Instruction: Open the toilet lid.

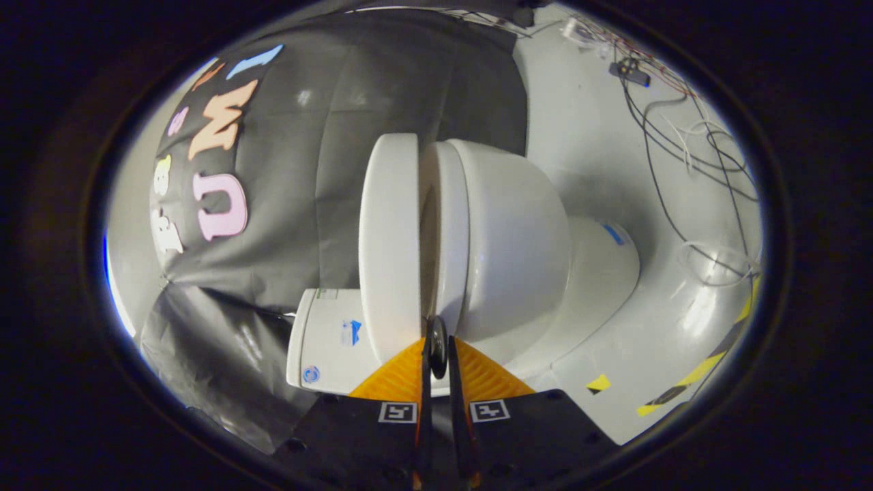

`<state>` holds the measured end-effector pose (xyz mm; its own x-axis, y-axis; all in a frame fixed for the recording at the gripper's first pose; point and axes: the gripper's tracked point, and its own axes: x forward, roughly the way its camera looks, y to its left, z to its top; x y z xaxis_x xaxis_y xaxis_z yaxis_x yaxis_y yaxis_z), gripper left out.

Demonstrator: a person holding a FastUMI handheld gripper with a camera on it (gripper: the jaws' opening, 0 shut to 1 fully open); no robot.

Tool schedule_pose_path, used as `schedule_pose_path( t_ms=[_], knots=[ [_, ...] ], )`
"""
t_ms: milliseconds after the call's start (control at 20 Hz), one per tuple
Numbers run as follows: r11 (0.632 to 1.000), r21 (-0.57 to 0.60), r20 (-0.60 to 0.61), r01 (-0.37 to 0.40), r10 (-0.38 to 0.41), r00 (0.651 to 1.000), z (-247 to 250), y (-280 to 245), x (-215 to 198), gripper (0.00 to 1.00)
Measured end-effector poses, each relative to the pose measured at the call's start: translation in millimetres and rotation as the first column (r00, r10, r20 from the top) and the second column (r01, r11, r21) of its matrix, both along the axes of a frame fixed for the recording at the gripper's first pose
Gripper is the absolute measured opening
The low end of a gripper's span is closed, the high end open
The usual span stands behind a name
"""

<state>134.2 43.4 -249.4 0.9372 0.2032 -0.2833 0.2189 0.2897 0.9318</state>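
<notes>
The view is rolled on its side. A white toilet stands just ahead of the fingers. Its lid (389, 239) is a little apart from the seat (451, 225), with a narrow gap between them. The bowl (518, 239) lies beyond the seat. My gripper (437, 341) sits at the lid's front rim, where the gap ends. Its fingers are drawn close together on a small dark round tab (437, 348) at the rim of the lid.
The toilet's tank (327, 341) stands against the black cloth wall (307, 170). The white floor (614, 136) carries loose cables (682, 150) and strips of yellow-and-black tape (689, 382) beside the toilet's base (600, 273).
</notes>
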Motion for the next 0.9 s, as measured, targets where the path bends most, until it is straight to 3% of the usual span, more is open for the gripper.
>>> schedule_pose_path(
  t_ms=[200, 250, 300, 400, 650, 900],
  knots=[
    [0.992, -0.118, -0.009, -0.047, 0.046, 0.999, -4, 2, -1, 0.14],
    [0.991, -0.132, -0.034, -0.027, 0.023, 0.999, -6, -6, -1, 0.14],
    [0.996, -0.085, -0.036, 0.008, -0.011, 0.999, -16, -1, 27, 0.14],
    [0.996, -0.080, -0.047, 0.027, -0.031, 0.998, -24, -8, 12, 0.05],
    [0.993, -0.110, -0.090, 0.046, -0.056, 0.994, -3, -5, 6, 0.04],
    [0.986, -0.119, -0.123, 0.118, -0.132, 0.984, 9, -3, 4, 0.02]
  ],
)
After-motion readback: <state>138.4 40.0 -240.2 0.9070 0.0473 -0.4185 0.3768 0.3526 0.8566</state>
